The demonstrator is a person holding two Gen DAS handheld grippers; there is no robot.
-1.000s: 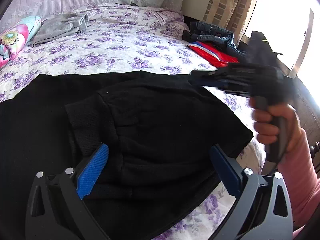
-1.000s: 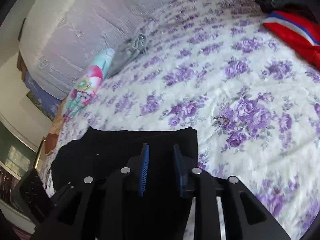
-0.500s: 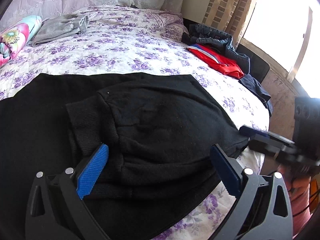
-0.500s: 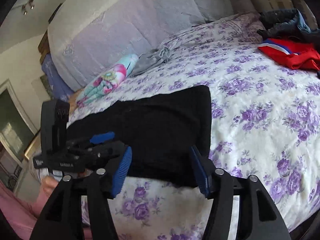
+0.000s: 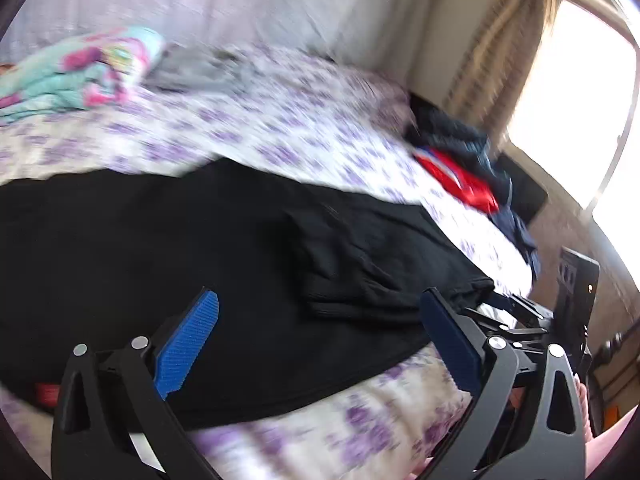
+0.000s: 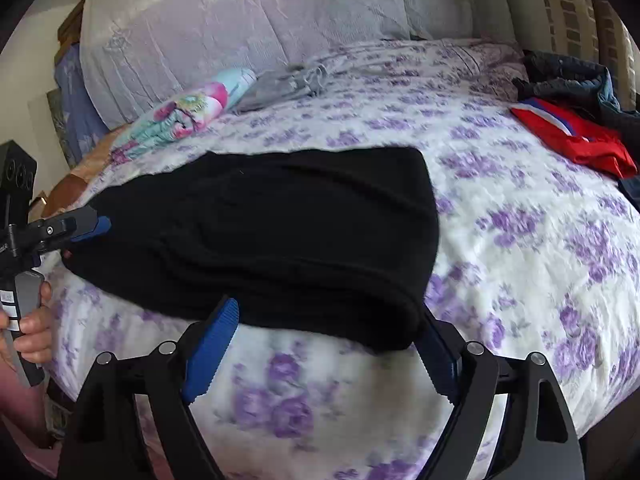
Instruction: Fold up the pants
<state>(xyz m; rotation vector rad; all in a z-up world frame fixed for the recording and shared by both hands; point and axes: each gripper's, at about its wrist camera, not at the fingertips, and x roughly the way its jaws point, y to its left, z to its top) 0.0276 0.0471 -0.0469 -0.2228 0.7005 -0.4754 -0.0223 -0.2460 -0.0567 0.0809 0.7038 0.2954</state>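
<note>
Jaws of right gripper (image 6: 324,344) just opened wide, off black pants (image 6: 280,232); left gripper (image 5: 320,340) jaws open.

Daylight fills the room, coming from the tall bright window (image 5: 576,92) at the right of the left wrist view, which is blown out to plain white glare. That view is heavily smeared by motion blur: the purple-flowered white bedspread (image 5: 280,128) and the striped beige curtain (image 5: 496,52) streak diagonally, with no print detail readable. The right wrist view is mostly sharp, softening only near its lower edge. The folded black knit pants (image 6: 280,232) read as a near-featureless dark mass in both views. Fisheye curvature bends the edges, and dark vignetting rounds every corner.
</note>
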